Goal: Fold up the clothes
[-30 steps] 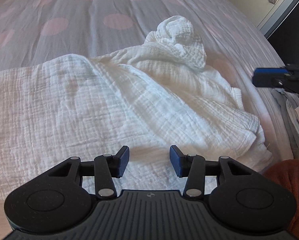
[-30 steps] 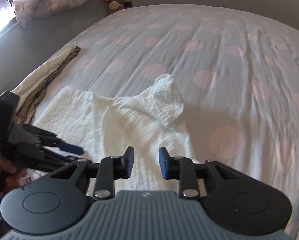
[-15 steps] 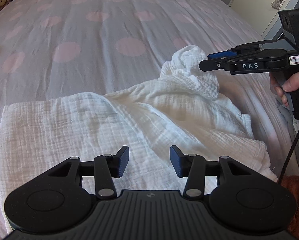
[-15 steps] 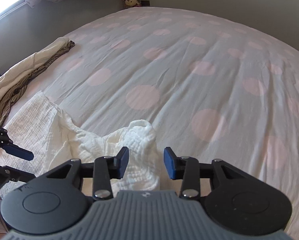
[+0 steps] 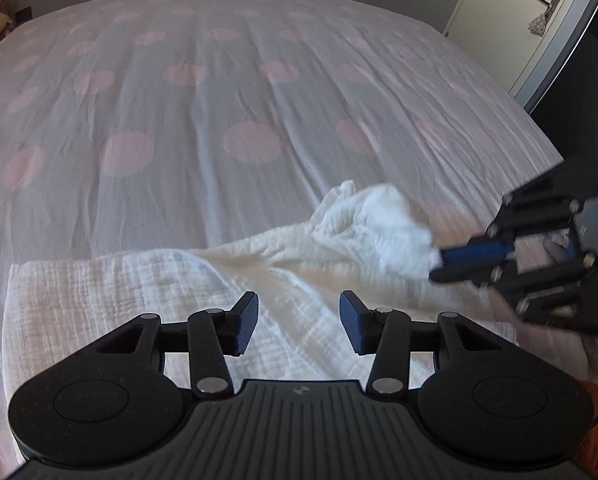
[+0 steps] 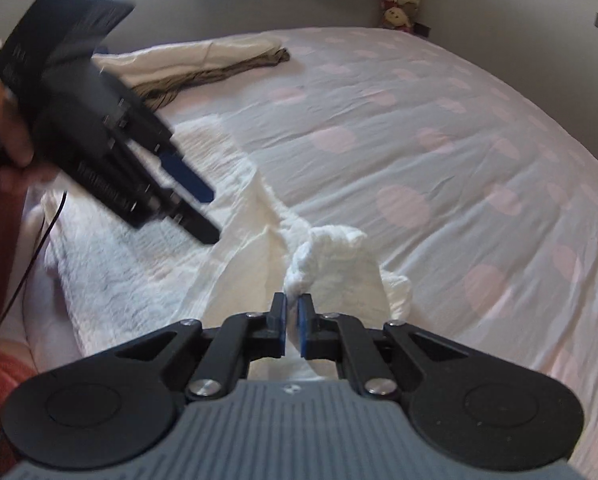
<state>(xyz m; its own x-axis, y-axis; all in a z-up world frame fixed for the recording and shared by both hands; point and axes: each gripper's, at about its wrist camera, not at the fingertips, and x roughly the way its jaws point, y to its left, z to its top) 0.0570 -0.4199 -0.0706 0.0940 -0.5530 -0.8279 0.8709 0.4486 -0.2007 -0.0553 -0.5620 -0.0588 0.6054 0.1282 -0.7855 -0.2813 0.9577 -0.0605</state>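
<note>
In the left wrist view the right gripper [image 5: 439, 262] is smeared by motion, and where its blue fingertips meet the white garment [image 5: 375, 220] stays unclear. The picture's right edge cuts off its body. In the right wrist view the left gripper [image 6: 209, 216] is blurred too, and the hand [image 6: 9, 136] holding it runs off the left edge.

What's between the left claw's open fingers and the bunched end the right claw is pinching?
Only the white muslin garment itself, rumpled across the bed; nothing else, per the left wrist view.
</note>
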